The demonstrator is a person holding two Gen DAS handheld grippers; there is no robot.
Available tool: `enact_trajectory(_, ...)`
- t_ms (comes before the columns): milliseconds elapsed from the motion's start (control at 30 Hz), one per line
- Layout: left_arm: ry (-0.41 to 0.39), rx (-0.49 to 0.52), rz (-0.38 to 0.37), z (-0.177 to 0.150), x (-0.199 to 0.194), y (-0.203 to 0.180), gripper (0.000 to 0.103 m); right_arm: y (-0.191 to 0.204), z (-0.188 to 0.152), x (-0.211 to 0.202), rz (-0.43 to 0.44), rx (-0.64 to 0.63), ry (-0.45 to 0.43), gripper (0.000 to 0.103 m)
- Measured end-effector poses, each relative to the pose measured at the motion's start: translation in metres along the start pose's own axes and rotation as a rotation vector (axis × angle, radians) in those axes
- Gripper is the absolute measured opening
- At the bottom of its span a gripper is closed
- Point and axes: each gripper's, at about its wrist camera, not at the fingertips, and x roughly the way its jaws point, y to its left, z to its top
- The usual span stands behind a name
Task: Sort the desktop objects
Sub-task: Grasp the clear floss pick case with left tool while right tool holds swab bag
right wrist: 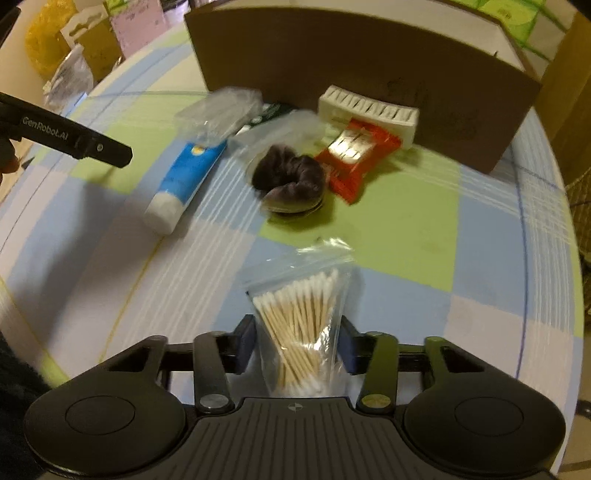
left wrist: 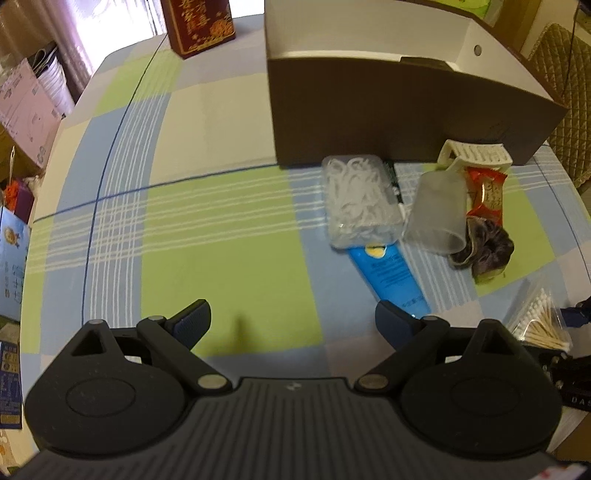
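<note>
In the right wrist view the right gripper [right wrist: 297, 347] sits at the lower centre of the frame with its jaws drawn in against a clear bag of cotton swabs [right wrist: 301, 317], one blue pad on each side of the bag's lower part; the pads appear to press the plastic, though the blur makes the contact hard to judge. The bag's top end points up the frame, over the checked tablecloth [right wrist: 424, 236]. Higher in the frame lies a loose cluster: a blue and white tube [right wrist: 184, 181] at centre left, a dark scrunchie [right wrist: 291, 181] in the middle, a red snack packet [right wrist: 354, 158] just right of it, and a white ribbed clip [right wrist: 369, 110] touching the front of a brown cardboard box [right wrist: 351, 55] that fills the upper part. A clear bag [right wrist: 221, 107] lies over the tube's upper end. In the left wrist view the left gripper [left wrist: 293, 323] hangs at the lower centre with its jaws wide apart and nothing between them, above a green square of the cloth. The same cluster shows at right of centre there, with a clear plastic cup [left wrist: 439, 214] lying on its side beside the snack packet, and the swab bag at the right edge. A dark red box [left wrist: 201, 26] stands at the upper left
</note>
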Motion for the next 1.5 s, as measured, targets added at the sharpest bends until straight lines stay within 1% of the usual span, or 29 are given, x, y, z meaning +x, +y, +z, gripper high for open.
enact_trajectory(33,-0.006,0.003,-0.003,0.002,0.001,-0.001,0.094,-0.004,0.0,0.0,-0.021,0.011,-0.001,0.032)
enact_trajectory(100,-0.02,0.013,-0.009,0.006,0.002,-0.004,0.094,-0.02,0.001,0.0,-0.072,0.066,-0.002,0.031)
enact_trajectory(167,-0.041,0.022,-0.014,0.012,0.004,-0.007,0.094,-0.035,0.002,0.0,-0.104,0.125,-0.003,0.031)
enact_trajectory(267,-0.074,0.029,-0.032,0.026,0.01,-0.011,0.093,-0.053,0.004,-0.001,-0.122,0.193,-0.013,0.031)
enact_trajectory(367,-0.091,0.042,-0.054,0.042,0.021,-0.018,0.093,-0.06,0.007,0.0,-0.136,0.221,-0.025,0.031)
enact_trajectory(400,-0.099,0.047,-0.065,0.047,0.024,-0.02,0.093,-0.06,0.008,0.001,-0.14,0.222,-0.029,0.031)
enact_trajectory(500,-0.087,0.054,-0.086,0.06,0.037,-0.027,0.089,-0.06,0.009,0.002,-0.153,0.219,-0.037,0.031)
enact_trajectory(600,-0.065,0.066,-0.102,0.07,0.051,-0.031,0.083,-0.062,0.007,0.001,-0.147,0.238,-0.05,0.031)
enact_trajectory(733,-0.046,0.088,-0.102,0.077,0.065,-0.034,0.073,-0.065,0.006,0.001,-0.151,0.261,-0.062,0.031)
enact_trajectory(767,-0.038,0.088,-0.105,0.078,0.068,-0.034,0.071,-0.066,0.007,0.001,-0.154,0.262,-0.063,0.031)
enact_trajectory(833,-0.022,0.081,-0.117,0.079,0.075,-0.033,0.072,-0.067,0.008,0.002,-0.157,0.262,-0.064,0.031)
enact_trajectory(900,-0.031,0.065,-0.138,0.079,0.079,-0.03,0.07,-0.068,0.009,0.003,-0.159,0.262,-0.065,0.031)
enact_trajectory(933,-0.032,0.059,-0.147,0.08,0.08,-0.028,0.065,-0.068,0.01,0.003,-0.161,0.261,-0.066,0.031)
enact_trajectory(967,-0.036,0.057,-0.159,0.081,0.08,-0.028,0.057,-0.067,0.011,0.003,-0.163,0.257,-0.067,0.031)
enact_trajectory(1000,-0.04,0.056,-0.172,0.081,0.08,-0.027,0.056,-0.067,0.011,0.004,-0.165,0.252,-0.067,0.031)
enact_trajectory(1100,-0.047,0.072,-0.174,0.081,0.078,-0.027,0.054,-0.067,0.012,0.005,-0.169,0.246,-0.068,0.031)
enact_trajectory(1233,-0.048,0.088,-0.15,0.076,0.072,-0.025,0.051,-0.067,0.011,0.005,-0.165,0.245,-0.071,0.031)
enact_trajectory(1333,-0.035,0.081,-0.148,0.071,0.07,-0.021,0.051,-0.066,0.01,0.005,-0.169,0.235,-0.075,0.031)
enact_trajectory(1500,-0.003,0.099,-0.128,0.07,0.076,-0.023,0.053,-0.065,0.009,0.005,-0.168,0.219,-0.083,0.031)
